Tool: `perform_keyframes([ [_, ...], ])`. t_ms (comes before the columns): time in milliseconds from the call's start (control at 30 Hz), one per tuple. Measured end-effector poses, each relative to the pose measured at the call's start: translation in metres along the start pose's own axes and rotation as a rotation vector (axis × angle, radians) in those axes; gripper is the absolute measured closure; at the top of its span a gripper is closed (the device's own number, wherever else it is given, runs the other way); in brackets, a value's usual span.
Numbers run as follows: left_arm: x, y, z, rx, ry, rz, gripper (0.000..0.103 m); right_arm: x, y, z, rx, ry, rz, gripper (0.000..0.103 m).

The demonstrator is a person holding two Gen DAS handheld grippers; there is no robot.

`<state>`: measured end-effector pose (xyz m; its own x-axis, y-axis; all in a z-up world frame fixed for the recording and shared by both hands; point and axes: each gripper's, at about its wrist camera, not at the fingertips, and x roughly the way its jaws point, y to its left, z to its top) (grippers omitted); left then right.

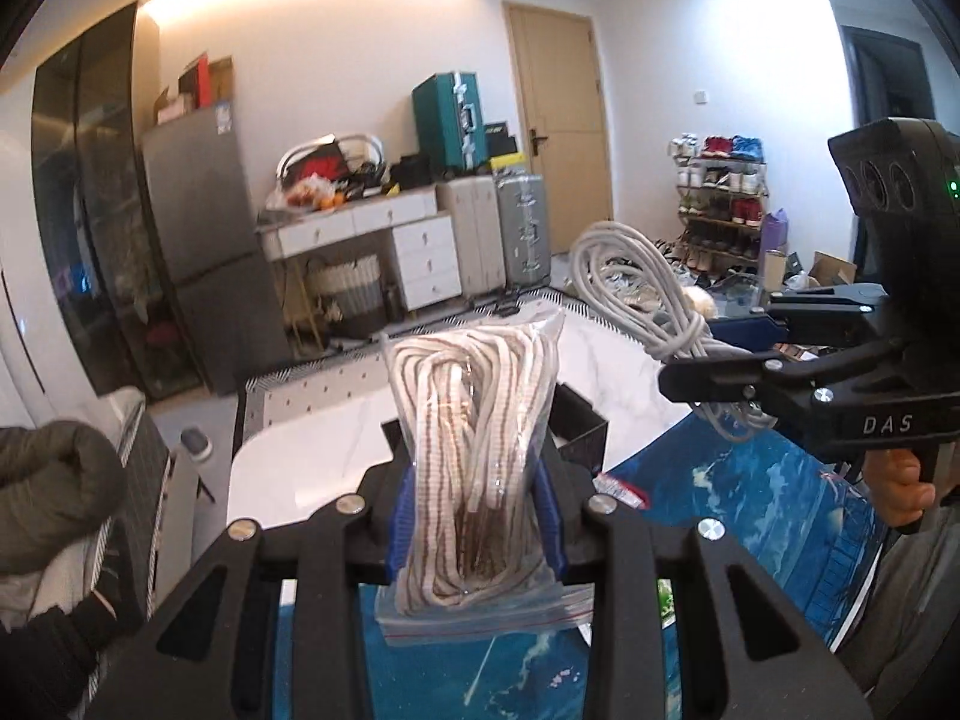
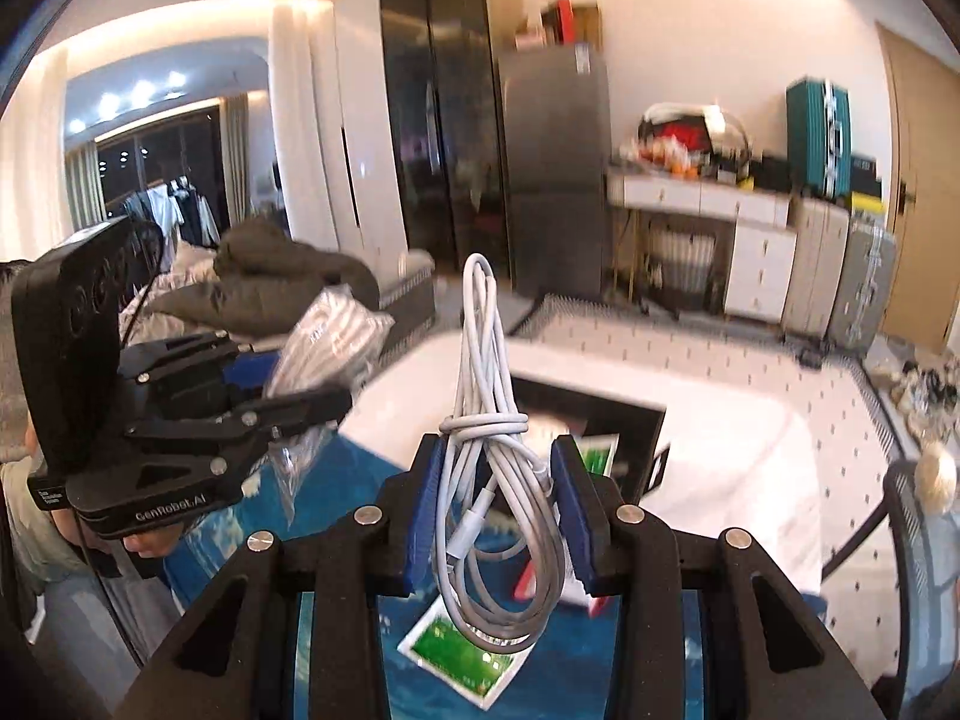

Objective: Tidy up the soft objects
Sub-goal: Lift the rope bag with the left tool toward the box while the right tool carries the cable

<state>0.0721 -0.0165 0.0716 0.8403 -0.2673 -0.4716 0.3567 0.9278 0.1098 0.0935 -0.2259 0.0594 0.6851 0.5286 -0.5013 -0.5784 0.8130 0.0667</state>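
Rope bag (image 1: 474,450), a clear zip pouch of striped cord, is pinched in my left tongs (image 1: 477,516) above the worktop (image 1: 336,450). My right tongs (image 2: 501,510) are clamped on a white cable bundle (image 2: 492,468), held above the black box (image 2: 624,420).

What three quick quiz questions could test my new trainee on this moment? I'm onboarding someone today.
1. True or false: the left claw holds a zip bag of striped rope.
2. What does the right claw hold? A) a towel B) a bundled white cable C) nothing
3. Fill in: beyond both claws a black ___ sits on the white table.

Key: 1 true; 2 B; 3 box
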Motion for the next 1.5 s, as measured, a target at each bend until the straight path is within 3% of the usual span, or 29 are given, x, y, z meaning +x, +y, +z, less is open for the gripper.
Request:
perform_keyframes([
  [367,-0.013,0.002,0.019,0.002,-0.059,-0.01,0.07,-0.02,0.012,0.021,-0.022,-0.064,-0.015,0.067],
  [767,0.021,0.046,0.06,-0.128,-0.089,0.014,0.07,-0.009,0.002,0.079,0.019,-0.133,-0.054,0.067],
  [967,0.045,0.065,0.07,-0.178,-0.084,0.045,0.07,0.012,-0.008,0.098,0.049,-0.119,-0.079,0.067],
  [1100,0.066,0.068,0.063,-0.194,-0.018,0.038,0.07,0.039,-0.015,0.101,0.059,-0.056,-0.097,0.067],
  [1333,0.114,0.074,0.042,-0.286,0.146,-0.007,0.071,0.103,-0.049,0.089,0.166,0.157,-0.12,0.067],
  [1500,0.143,0.069,0.033,-0.312,0.225,-0.031,0.071,0.135,-0.065,0.074,0.204,0.229,-0.111,0.067],
])
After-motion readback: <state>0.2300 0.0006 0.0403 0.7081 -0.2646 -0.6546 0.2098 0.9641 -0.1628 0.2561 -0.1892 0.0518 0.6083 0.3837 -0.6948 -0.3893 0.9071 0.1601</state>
